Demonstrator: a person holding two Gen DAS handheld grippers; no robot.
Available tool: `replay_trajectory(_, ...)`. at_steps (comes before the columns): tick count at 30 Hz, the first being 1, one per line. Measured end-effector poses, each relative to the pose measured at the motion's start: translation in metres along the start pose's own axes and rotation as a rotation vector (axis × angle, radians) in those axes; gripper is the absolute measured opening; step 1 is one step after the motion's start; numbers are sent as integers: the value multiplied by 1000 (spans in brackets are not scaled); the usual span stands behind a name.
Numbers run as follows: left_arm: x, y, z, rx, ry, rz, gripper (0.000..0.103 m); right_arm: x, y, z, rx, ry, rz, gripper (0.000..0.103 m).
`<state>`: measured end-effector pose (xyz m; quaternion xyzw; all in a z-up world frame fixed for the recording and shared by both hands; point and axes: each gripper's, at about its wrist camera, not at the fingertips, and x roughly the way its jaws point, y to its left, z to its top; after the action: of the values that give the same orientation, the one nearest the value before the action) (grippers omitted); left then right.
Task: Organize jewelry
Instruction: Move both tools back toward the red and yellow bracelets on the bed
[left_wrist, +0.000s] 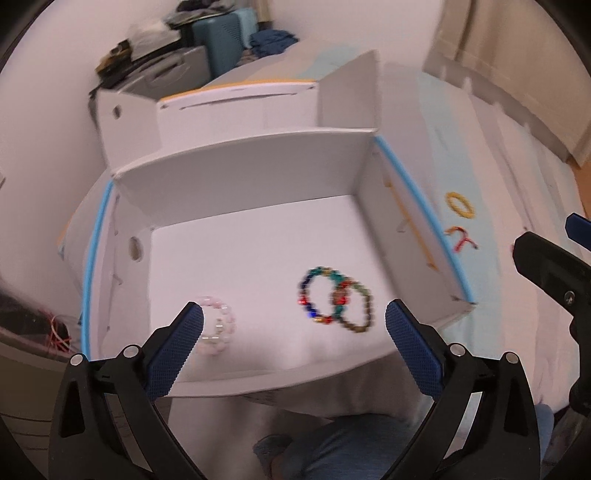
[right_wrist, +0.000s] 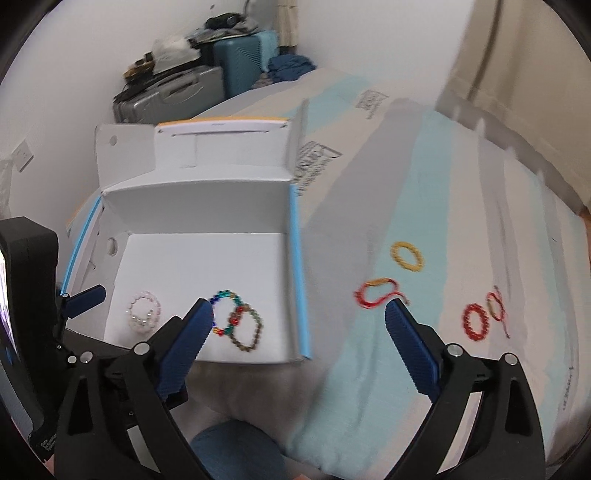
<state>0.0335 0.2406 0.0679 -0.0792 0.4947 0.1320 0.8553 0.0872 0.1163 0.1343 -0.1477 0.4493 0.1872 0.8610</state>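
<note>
Bracelets in box: a pink bracelet (left_wrist: 218, 328), a multicoloured one (left_wrist: 322, 295) and an olive one (left_wrist: 355, 308) are laid on the floor of the white box (left_wrist: 236, 170).
Bracelets on bed: a yellow bracelet (right_wrist: 407, 256), a red cord (right_wrist: 376, 291) and a red beaded bracelet (right_wrist: 476, 320) are spread to the box's right on the bedsheet (right_wrist: 369, 369).
Left gripper (left_wrist: 293, 350): held wide open, nothing gripped, above the box's near edge.
Right gripper (right_wrist: 299, 347): spread wide, nothing held.

From my left wrist view, motion blur smears the overlapping multicoloured beaded bracelet (left_wrist: 320, 295) and brown-green beaded bracelet (left_wrist: 355, 307), so I cannot count beads. My left blue-padded finger (left_wrist: 176, 352) covers part of the pale pink beaded bracelet (left_wrist: 218, 325). The other black gripper (left_wrist: 546, 280) is cut off at the right edge. In my right wrist view, the thin red-and-tan cord bracelet (right_wrist: 496, 304) is too blurred to make out, and my finger hides one edge of the multicoloured bracelet.
</note>
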Motion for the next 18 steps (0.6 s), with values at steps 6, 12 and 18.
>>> replay_trajectory(6,-14,-47,-2,67,-31,-60,97,-21,-49,-17,72,-10,-43,95)
replay_trajectory(12,-21,-98,-4,135,-50,-111,97,-35,-106,-36,154,-1,-95,95)
replay_trajectory(18,-18,-150,-3,207,-60,-161,97,-40,-163,-49,222,11,-148,95)
